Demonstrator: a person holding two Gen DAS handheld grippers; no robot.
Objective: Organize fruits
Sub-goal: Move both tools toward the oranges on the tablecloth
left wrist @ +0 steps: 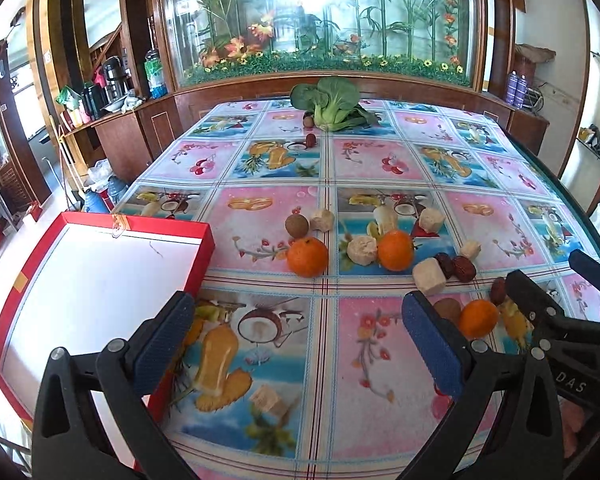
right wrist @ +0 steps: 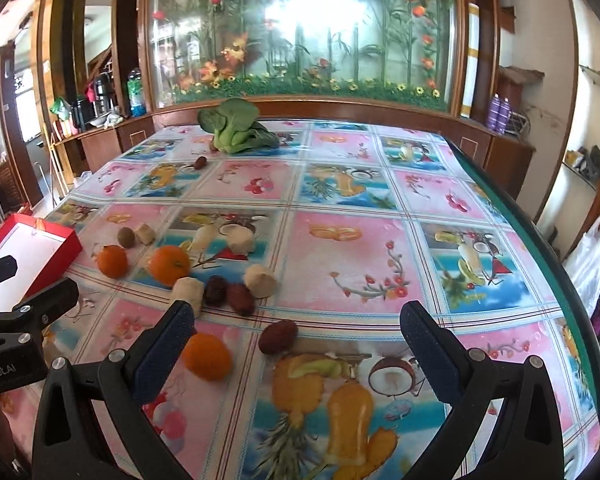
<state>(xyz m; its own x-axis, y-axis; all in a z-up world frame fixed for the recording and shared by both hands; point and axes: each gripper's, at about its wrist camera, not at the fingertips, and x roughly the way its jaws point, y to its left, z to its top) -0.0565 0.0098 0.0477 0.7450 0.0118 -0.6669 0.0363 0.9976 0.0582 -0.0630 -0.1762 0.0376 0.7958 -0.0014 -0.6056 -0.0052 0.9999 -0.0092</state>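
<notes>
Above the near edge of the table [left wrist: 324, 184], the left gripper [left wrist: 300, 340] hangs with its jaws spread wide and nothing between them, over a printed pineapple on the fruit-patterned cloth. Just left of it sits the red box [left wrist: 204, 248], its white floor bare. The right gripper [right wrist: 296, 340] is likewise wide open and empty; an orange [right wrist: 207, 356] lies by its left finger and a dark red date [right wrist: 278, 336] rests just ahead. Farther out lie two more oranges [right wrist: 169, 265], two dates touching [right wrist: 240, 298], pale chunks, possibly peeled root, and a brown round fruit [right wrist: 125, 237]. A leafy green vegetable [right wrist: 236, 128] sits at the far edge.
</notes>
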